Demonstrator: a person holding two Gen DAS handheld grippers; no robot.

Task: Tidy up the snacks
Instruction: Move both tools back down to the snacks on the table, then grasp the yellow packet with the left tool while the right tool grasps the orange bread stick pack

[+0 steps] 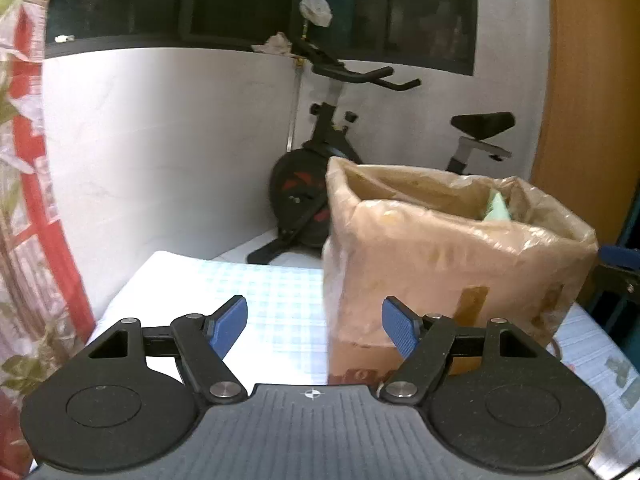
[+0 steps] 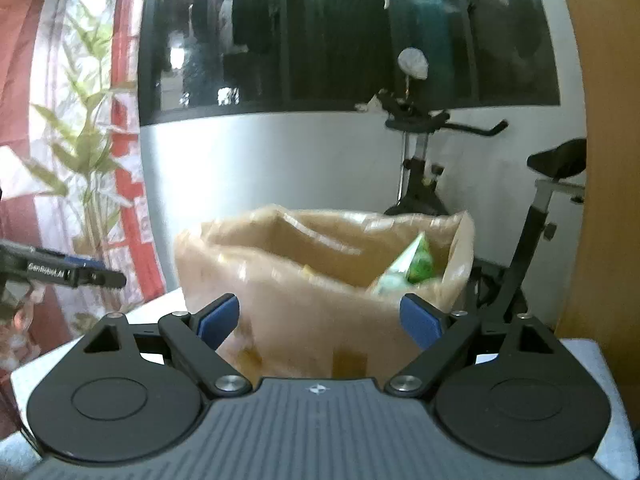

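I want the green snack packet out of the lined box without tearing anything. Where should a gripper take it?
Grip the green snack packet by its upper corner, coming from above with the right gripper. Only that tip sticks up past the plastic-lined box's rim; the rest is hidden inside.

One cardboard box (image 1: pixel 452 264) lined with a plastic bag stands on the counter (image 1: pixel 256 292) towards its far right corner, and one green snack packet (image 2: pixel 412 264) pokes out of its open top. Two grippers are in view, the left gripper (image 1: pixel 314 326) and the right gripper (image 2: pixel 320 318), each with two blue-padded jaws. Beyond the counter's far edge stands one exercise bike (image 1: pixel 320 168).
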